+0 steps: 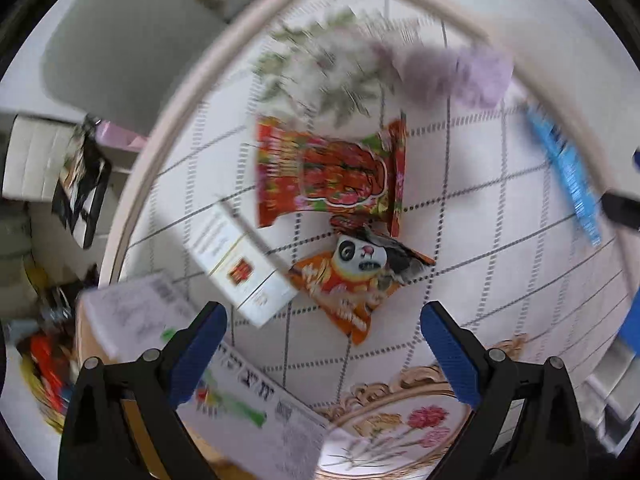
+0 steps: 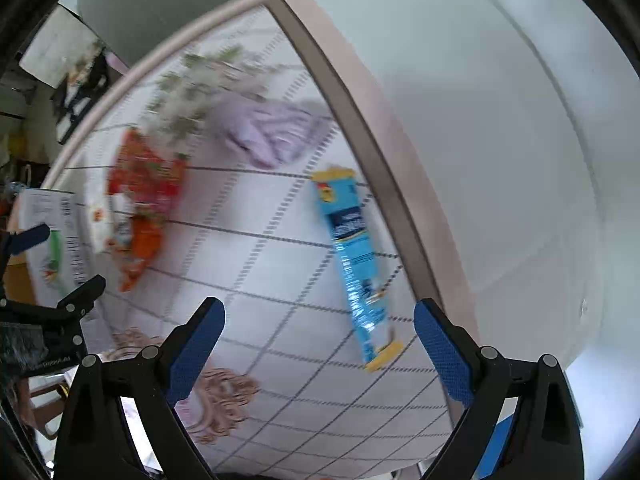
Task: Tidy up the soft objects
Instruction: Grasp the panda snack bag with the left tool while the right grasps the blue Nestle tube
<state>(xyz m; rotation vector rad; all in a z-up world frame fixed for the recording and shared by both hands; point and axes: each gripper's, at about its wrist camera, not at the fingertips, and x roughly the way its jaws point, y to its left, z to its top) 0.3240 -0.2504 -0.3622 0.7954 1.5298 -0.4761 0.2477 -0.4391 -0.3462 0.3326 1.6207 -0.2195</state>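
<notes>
On the grid-patterned tablecloth (image 1: 480, 208), crinkly foil snack packets (image 1: 332, 176) lie flat.
Left gripper (image 1: 324, 344) and right gripper (image 2: 320, 344) gape wide, empty; a blurred lilac cloth (image 1: 460, 72) sits at one o'clock.

Nothing here reads cleanly. The white box (image 1: 244, 268) at nine o'clock of the panda packet (image 1: 356, 280) carries a red logo and fine print, all blurred. The printed sheet (image 1: 256, 396) at seven o'clock shows big dark characters and a barcode, illegible. The blue packet (image 2: 356, 260) has smeared white lettering.
</notes>
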